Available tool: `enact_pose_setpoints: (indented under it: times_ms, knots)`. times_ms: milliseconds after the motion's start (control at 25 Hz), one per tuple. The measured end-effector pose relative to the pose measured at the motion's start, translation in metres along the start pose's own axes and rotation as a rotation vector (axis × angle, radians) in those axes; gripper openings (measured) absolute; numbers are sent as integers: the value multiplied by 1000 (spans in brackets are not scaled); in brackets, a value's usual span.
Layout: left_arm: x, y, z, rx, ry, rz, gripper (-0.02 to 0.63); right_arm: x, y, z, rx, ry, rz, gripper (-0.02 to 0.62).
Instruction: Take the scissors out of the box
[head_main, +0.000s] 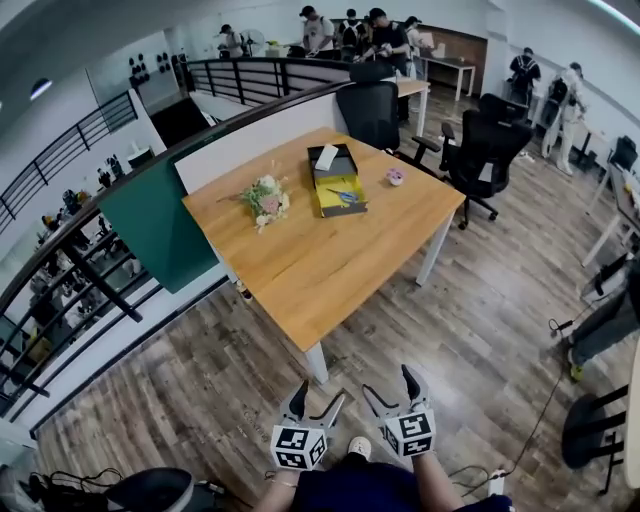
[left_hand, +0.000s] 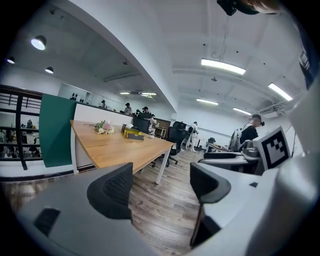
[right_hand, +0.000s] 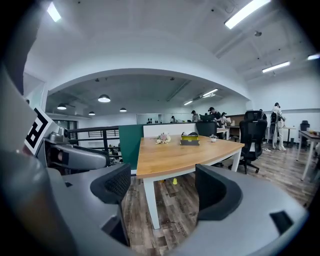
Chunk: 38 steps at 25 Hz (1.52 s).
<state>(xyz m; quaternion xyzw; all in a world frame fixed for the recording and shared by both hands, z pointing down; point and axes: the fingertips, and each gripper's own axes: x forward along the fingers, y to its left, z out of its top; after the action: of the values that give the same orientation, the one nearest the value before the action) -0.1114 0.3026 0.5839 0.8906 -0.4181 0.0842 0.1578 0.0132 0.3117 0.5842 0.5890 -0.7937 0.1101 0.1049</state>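
**Head view.** Left gripper (head_main: 318, 398) and right gripper (head_main: 388, 385): side by side at 6 o'clock of the frame, over the wooden floor (head_main: 470, 330) and short of the near corner of the table (head_main: 300, 260). Both are released and carry nothing. Box (head_main: 335, 180): open, on the far part of the table, at about 12 o'clock from both grippers and well apart from them. Its long axis runs roughly 12 to 6. Scissors (head_main: 346, 196): a small blue shape on the yellow lining of the box's near half; the lie of the blades is too small to tell. Flowers (head_main: 266, 200) lie at 9 o'clock of the box.

**Left gripper view.** Jaws stand wide apart, with only floor between them. The box (left_hand: 134, 133) shows at 11 o'clock, far down the tabletop.

**Right gripper view.** Jaws stand wide apart, with nothing between them but the table's near corner and floor beyond. The box (right_hand: 190, 140) sits just right of 12 o'clock, almost dead ahead.

**Judgement.** Neither hand is plainly nearer. The right gripper is better lined up with the box, and the whole table length remains to cross.
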Motion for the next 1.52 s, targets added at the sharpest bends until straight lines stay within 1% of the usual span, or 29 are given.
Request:
enact_pose_setpoints:
  times_ms: [160, 320, 520, 600, 680, 800, 920, 1160, 1360, 1520]
  knots:
    - [25, 2, 8, -2, -7, 27, 356, 15, -19, 7, -20, 5, 30, 391]
    - [43, 0, 7, -1, 4, 40, 356, 25, -33, 6, -18, 7, 42, 391]
    - [55, -6, 8, -1, 26, 33, 356, 27, -42, 1, -4, 32, 44, 390]
    - [61, -4, 7, 2, 38, 29, 356, 31, -45, -1, 2, 41, 50, 388]
    - [70, 0, 6, 10, 50, 21, 356, 38, -46, -6, 22, 57, 62, 371]
    - [86, 5, 5, 17, 68, 2, 356, 49, -54, -11, 50, 69, 50, 368]
    - [108, 17, 10, 21, 74, -13, 355, 65, -65, -8, 58, 71, 23, 368]
    - [169, 46, 38, 47, 63, -43, 355, 120, -101, 10, 59, 85, -19, 367]
    - [215, 79, 60, 47, 68, -62, 354, 177, -119, 34, 50, 80, -30, 367]
    - [246, 104, 75, 48, 67, -76, 355, 214, -125, 48, 45, 88, -32, 367]
